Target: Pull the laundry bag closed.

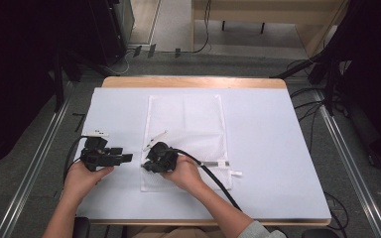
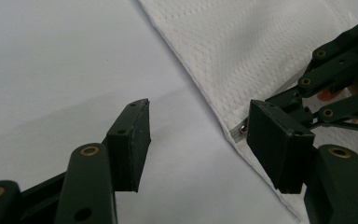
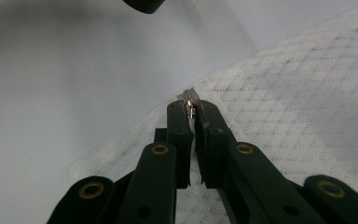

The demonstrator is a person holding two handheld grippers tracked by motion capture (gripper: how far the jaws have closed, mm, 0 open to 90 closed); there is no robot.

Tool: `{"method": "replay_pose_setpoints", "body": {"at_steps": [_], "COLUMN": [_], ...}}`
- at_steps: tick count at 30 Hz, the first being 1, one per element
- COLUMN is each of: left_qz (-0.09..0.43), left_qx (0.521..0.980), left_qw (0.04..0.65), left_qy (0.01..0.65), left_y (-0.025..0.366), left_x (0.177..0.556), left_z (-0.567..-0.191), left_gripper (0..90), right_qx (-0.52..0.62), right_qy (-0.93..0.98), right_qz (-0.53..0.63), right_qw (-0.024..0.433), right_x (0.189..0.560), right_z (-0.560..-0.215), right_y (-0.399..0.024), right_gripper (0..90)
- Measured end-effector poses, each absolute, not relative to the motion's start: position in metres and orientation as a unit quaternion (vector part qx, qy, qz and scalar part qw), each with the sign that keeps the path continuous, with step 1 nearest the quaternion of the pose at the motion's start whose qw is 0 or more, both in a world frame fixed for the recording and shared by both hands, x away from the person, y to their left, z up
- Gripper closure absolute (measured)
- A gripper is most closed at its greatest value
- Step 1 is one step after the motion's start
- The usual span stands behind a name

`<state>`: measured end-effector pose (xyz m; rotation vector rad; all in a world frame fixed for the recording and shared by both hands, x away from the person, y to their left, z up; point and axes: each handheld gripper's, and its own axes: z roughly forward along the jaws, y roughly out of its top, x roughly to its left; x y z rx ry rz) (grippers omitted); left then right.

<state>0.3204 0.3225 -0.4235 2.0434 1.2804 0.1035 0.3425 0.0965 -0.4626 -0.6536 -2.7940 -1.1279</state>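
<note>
**Right gripper view: zipper pull pinched at the bag's corner**

Right gripper (image 3: 193,109) is clamped on the zipper pull (image 3: 189,99) of the white mesh laundry bag (image 1: 186,126), which lies flat mid-table on the white sheet (image 1: 268,148). Left gripper (image 2: 196,140) stands open just beside that corner — holding nothing. Advice: pin the bag's edge with the left first, then draw the pull straight along the zipper line — low and steady.

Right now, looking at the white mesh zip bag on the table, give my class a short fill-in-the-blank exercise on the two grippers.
1. The right gripper is ___ on the small metal zipper pull.
2. The left gripper has its jaws ___.
3. The white mesh zip bag lies ___ on the table.

Missing words: shut; open; flat
</note>
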Motion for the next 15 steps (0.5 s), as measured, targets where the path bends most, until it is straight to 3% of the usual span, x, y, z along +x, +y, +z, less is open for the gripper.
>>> {"method": "replay_pose_setpoints", "body": {"at_steps": [5,11,15], "left_qz": [0.04,0.033,0.028], "left_qx": [0.792,0.792,0.796], "left_qw": [0.357,0.365,0.367], "left_qy": [0.494,0.489,0.48], "left_y": [0.3227,0.3251,0.3243], "left_x": [0.3197,0.3191,0.3192], "left_z": [-0.4227,-0.4218,-0.423], "left_gripper": [40.4,43.0,43.7], "right_qx": [-0.209,-0.191,-0.189], "right_qy": [-0.903,-0.907,-0.91], "right_qz": [-0.374,-0.376,-0.369], "right_qw": [0.018,-0.012,-0.002], "right_x": [0.3385,0.3334,0.3375], "right_z": [-0.4652,-0.4654,-0.4622], "right_y": [0.0995,0.1004,0.0993], "right_gripper": [82.5,87.3,87.7]}}
